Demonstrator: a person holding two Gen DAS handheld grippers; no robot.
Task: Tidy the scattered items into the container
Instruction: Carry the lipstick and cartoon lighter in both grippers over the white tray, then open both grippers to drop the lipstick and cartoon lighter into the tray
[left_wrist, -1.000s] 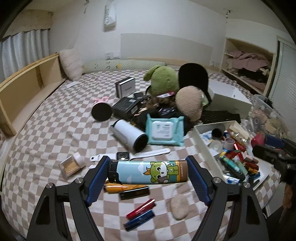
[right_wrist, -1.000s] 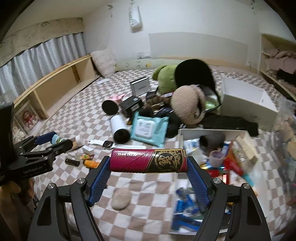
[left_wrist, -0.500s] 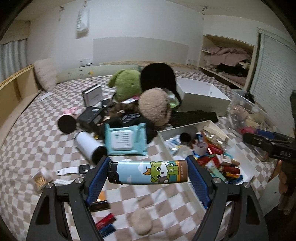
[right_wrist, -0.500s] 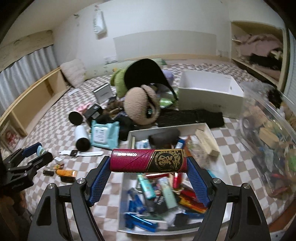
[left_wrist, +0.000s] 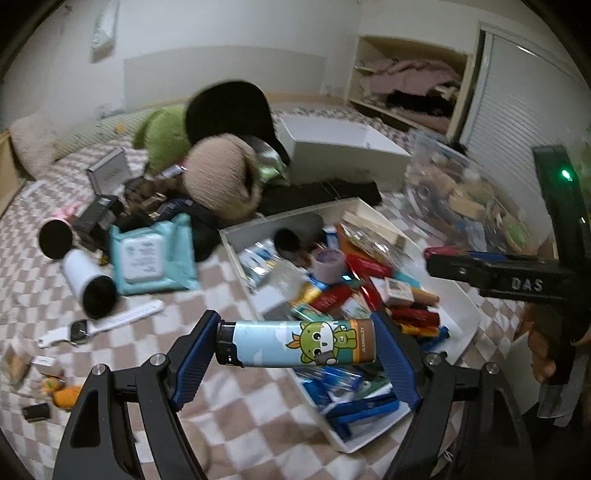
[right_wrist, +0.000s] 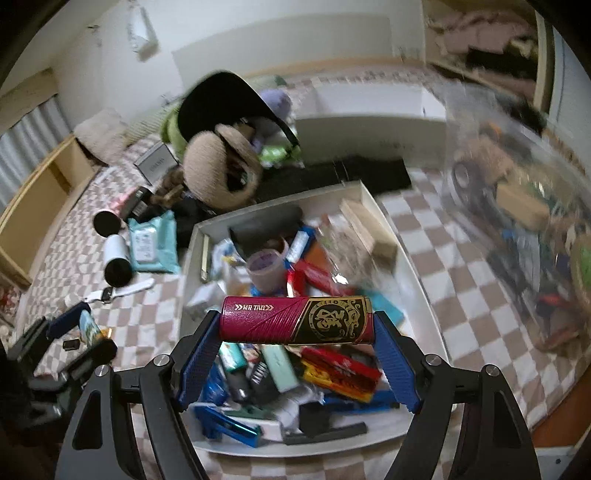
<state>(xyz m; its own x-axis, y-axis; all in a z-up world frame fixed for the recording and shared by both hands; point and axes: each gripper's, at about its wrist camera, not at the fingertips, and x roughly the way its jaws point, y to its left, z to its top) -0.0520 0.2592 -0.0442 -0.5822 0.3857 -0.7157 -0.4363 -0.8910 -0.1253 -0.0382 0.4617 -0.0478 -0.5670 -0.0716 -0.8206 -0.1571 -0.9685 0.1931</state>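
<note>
Crosswise in the left tool (left_wrist: 295, 345), a light-blue lighter (left_wrist: 295, 343) clamped end to end between the blue pads (left_wrist: 192, 365), long axis level, black cap end toward the left pad, brown band toward the right. Printed on it: a green cartoon creature and small vertical lettering, too small to read. Just beyond and right of this tool, the white tray (left_wrist: 461, 306), heaped with lighters and small packs; the held lighter over its near left edge.

Likewise in the right tool (right_wrist: 297, 325), a crimson-and-black lighter (right_wrist: 295, 319) gripped by its ends, lying level from left to right, crimson half to the left, black half with a gold emblem to the right. Legible on the crimson part: "HR TAO" with arrow marks. Directly beneath and ahead of this tool, the same tray (right_wrist: 417, 273), so this lighter over its contents.

Left of the tray on the checked bedspread (left_wrist: 229, 406): a teal pack of wipes (left_wrist: 147, 254), a white cylinder (left_wrist: 88, 284), a white-strapped watch (left_wrist: 99, 326). On the right tool's body, seen from the left wrist camera: "DAS".
</note>
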